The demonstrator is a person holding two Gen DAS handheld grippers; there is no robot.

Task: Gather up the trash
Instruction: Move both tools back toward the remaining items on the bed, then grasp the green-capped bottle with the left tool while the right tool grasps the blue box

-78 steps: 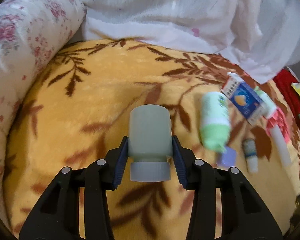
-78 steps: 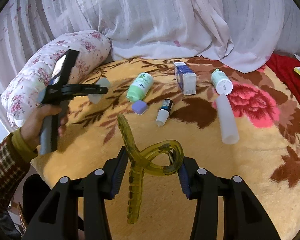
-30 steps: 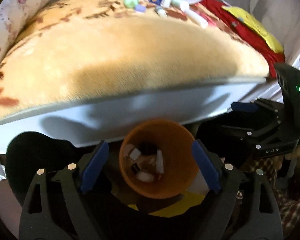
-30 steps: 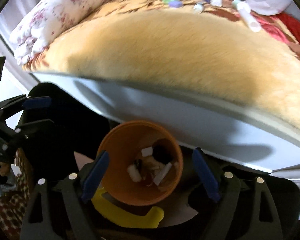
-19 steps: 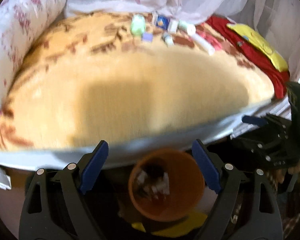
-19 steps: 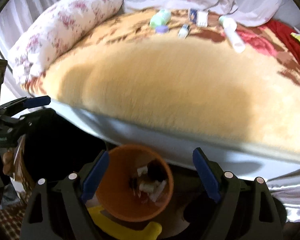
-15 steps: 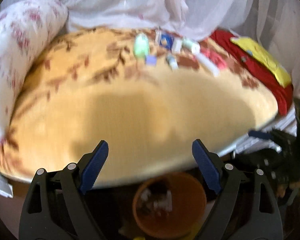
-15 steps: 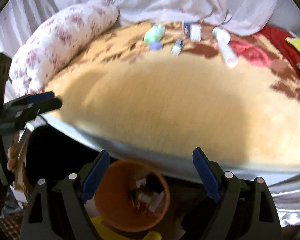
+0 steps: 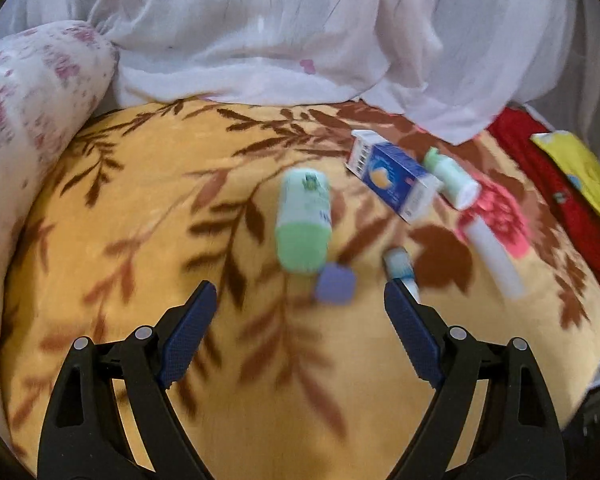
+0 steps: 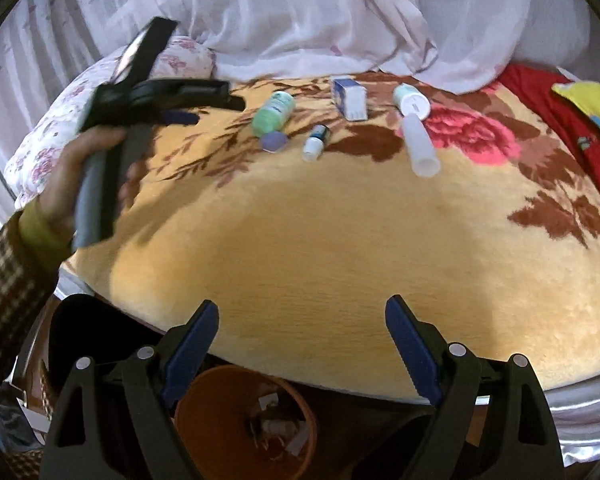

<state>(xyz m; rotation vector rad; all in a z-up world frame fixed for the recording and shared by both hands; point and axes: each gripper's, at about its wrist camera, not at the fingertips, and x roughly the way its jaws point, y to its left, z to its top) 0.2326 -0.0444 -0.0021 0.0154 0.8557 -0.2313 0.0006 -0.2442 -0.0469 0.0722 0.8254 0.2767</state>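
My left gripper [image 9: 300,300] is open and empty, low over the yellow blanket, just short of a green bottle [image 9: 304,220] lying on its side and a purple cap [image 9: 335,283]. A small blue-and-white bottle [image 9: 398,266] lies by its right finger. Beyond are a blue carton [image 9: 392,180], a pale green bottle [image 9: 452,178] and a white tube [image 9: 494,258]. My right gripper [image 10: 302,328] is open and empty at the bed's near edge, above the orange bin [image 10: 248,428] with scraps inside. In the right wrist view, the left gripper [image 10: 204,102] is at the left, near the green bottle [image 10: 274,114].
A floral pillow [image 9: 28,128] lies along the left side of the bed. White curtain fabric [image 9: 300,32] drapes over the far edge. A red cloth [image 10: 560,116] with a yellow item [image 10: 592,104] on it lies at the right.
Both grippers dropped their items into the orange bin and opened. They have risen from the bin back over the bed; the left one has moved in close to the green bottle.
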